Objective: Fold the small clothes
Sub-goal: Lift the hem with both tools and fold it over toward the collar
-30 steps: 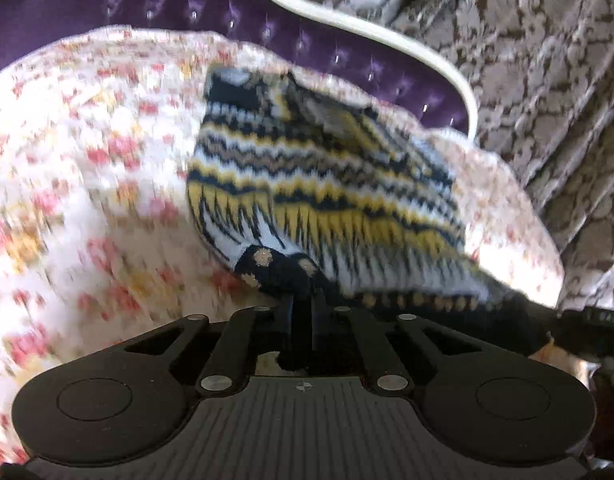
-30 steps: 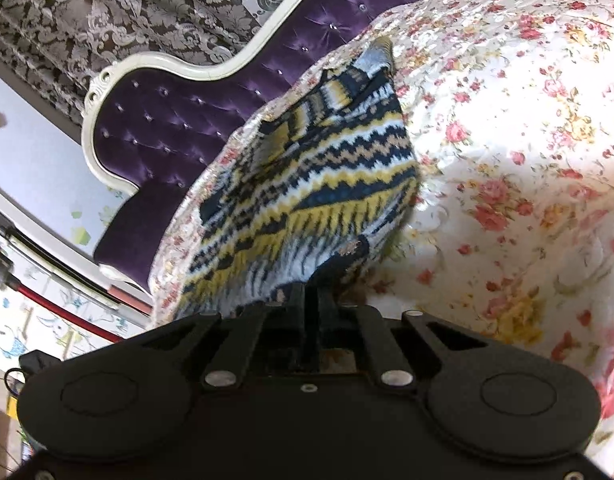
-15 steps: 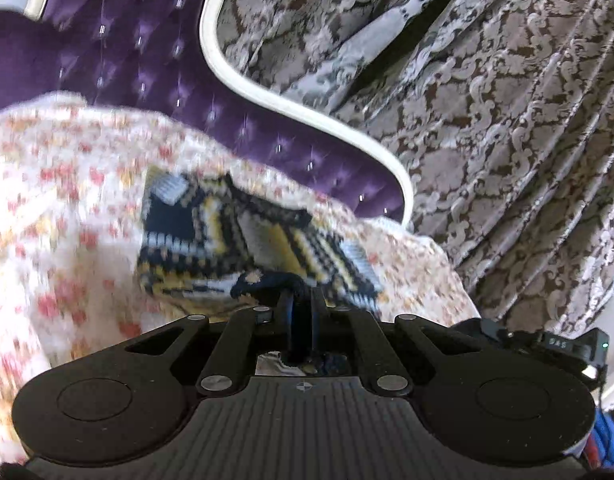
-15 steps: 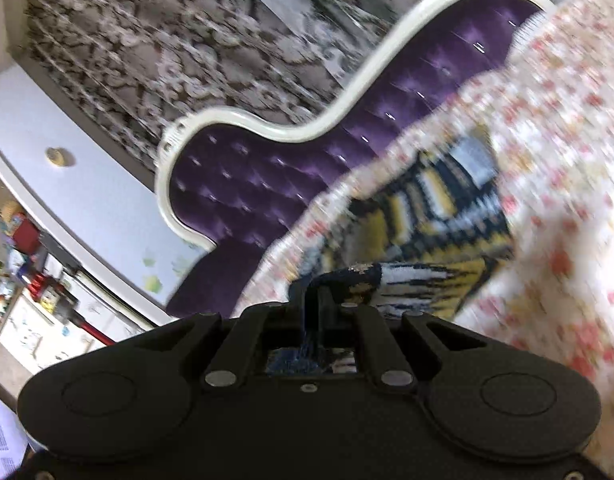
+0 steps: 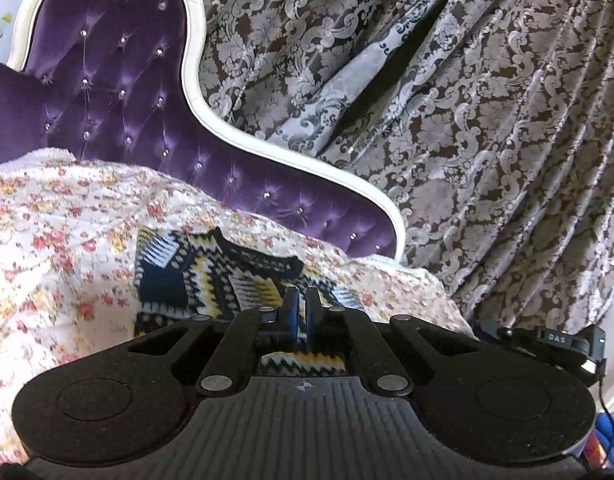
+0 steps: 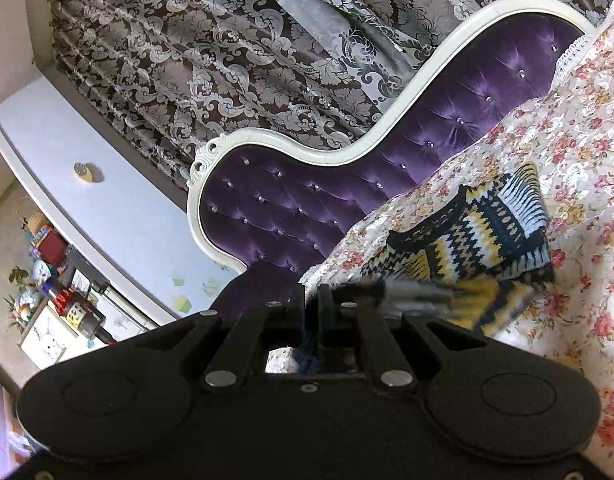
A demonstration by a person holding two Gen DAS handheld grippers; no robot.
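**Knit garment partly folded on the bed, both grippers lifted with a hem in each**

The small knit sweater (image 5: 211, 276), zigzag-striped in navy, yellow and pale blue, lies on the flowered bedspread (image 5: 59, 248) close to the purple tufted headboard (image 5: 107, 92). Its far part rests flat, and the near edge is raised off the bed toward the grippers, so a fold looks to be under way. It is soft and limp, probably light, and will sag and stretch wherever it is unsupported; the firmer banded edges and corners are the sensible places to pinch, one at each side, to keep the fold square.

The left gripper (image 5: 301, 300) has its jaws clenched almost together. Striped knit shows just below and behind them, so it appears to pinch a thin edge of the sweater. The right gripper (image 6: 311, 300) is likewise clamped, with dark blue knit visible between and under the jaws and a blurred stretch of cloth running off to the sweater's body. Patterned curtains (image 5: 487, 140) hang behind the headboard.
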